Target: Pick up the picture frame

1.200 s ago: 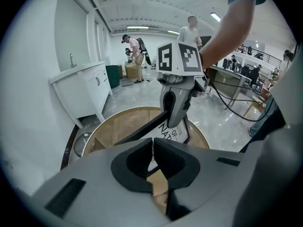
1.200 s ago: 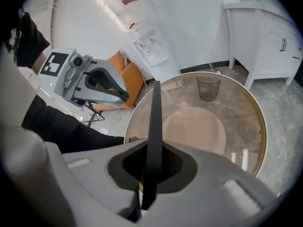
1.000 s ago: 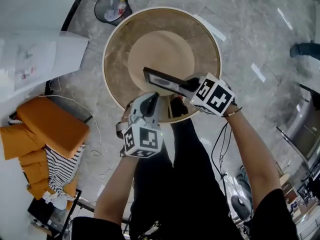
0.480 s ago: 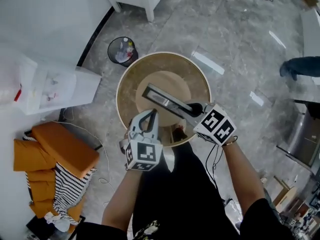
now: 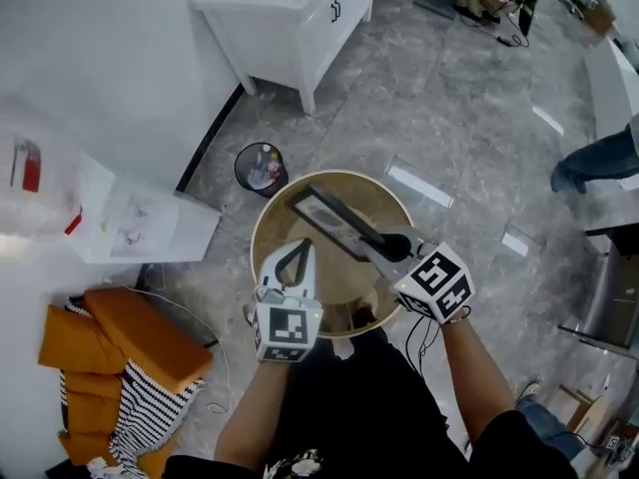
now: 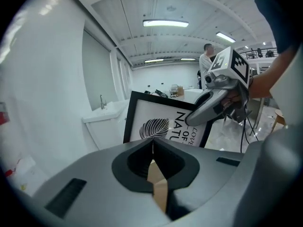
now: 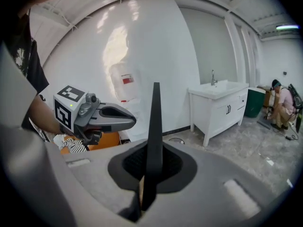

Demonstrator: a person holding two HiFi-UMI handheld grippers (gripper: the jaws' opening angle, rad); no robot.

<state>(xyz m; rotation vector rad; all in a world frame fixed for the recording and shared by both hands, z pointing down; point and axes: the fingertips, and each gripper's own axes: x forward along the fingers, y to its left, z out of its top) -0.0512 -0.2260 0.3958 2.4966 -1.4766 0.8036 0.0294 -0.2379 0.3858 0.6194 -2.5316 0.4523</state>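
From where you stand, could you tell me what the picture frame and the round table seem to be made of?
The picture frame: thin matte black border, wood or plastic, unclear; inside, a white printed sheet, likely paper. The round table: tan-brown top with a light rim, probably wood or veneer.

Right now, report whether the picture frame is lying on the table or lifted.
Lifted: the picture frame stands upright in mid-air, its edge clamped in the right tool.

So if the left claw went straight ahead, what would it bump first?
Probably the picture frame, held by the right claw. It sits straight ahead of the shut left claw, though depth is unclear.
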